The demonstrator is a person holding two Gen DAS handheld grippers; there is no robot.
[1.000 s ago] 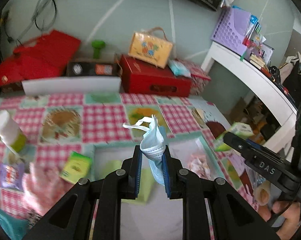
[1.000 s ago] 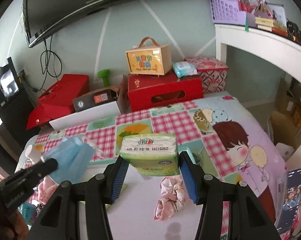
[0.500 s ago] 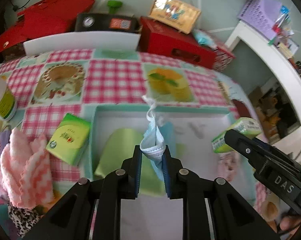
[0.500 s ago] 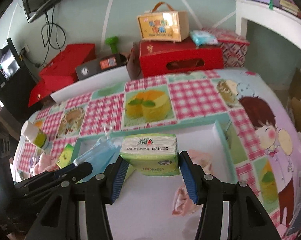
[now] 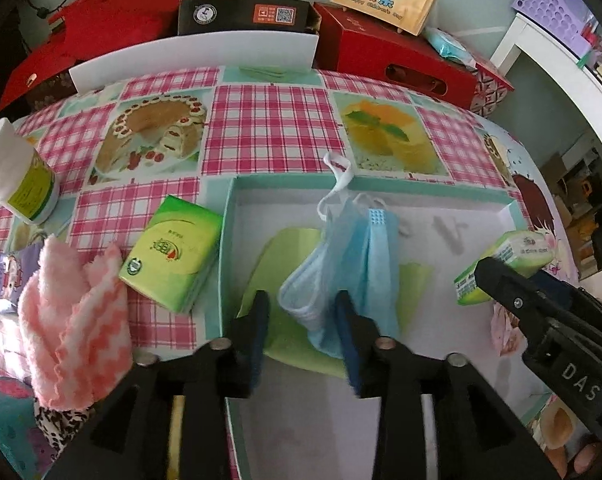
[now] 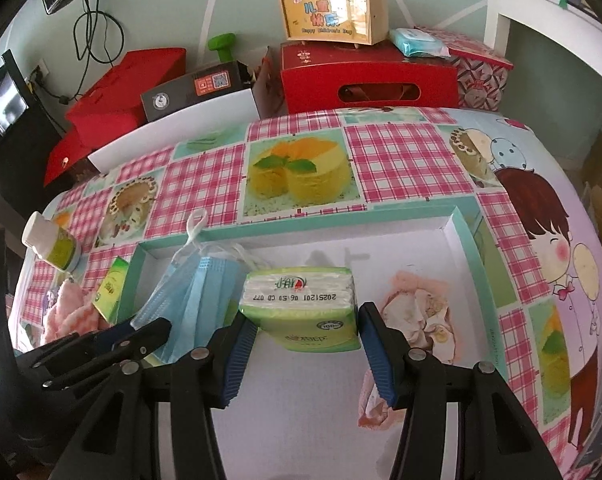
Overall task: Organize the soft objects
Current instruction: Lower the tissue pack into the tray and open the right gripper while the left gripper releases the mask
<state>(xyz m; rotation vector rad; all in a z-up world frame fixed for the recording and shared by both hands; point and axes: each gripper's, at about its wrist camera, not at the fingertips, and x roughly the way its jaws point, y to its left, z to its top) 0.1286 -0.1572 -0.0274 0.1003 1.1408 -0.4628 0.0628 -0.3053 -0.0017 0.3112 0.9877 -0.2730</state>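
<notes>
A blue face mask hangs over a white tray with a teal rim, above a green cloth. My left gripper is opening. The mask stays between its fingers and leans on the right one, clear of the left pad. A green tissue pack sits between the pads of my right gripper, low over the tray floor. Those jaws are just starting to open, with the pads still touching the pack. The mask shows to its left, and a crumpled pink cloth lies to its right.
Left of the tray, on the checked tablecloth, lie a second green tissue pack, a pink-and-white towel, a purple packet and a white bottle. Red boxes and a white board line the table's far edge.
Both grippers have come down and tipped toward the tray. The left jaws have spread, freeing the mask on its left side. The tissue pack stays between the right pads.
</notes>
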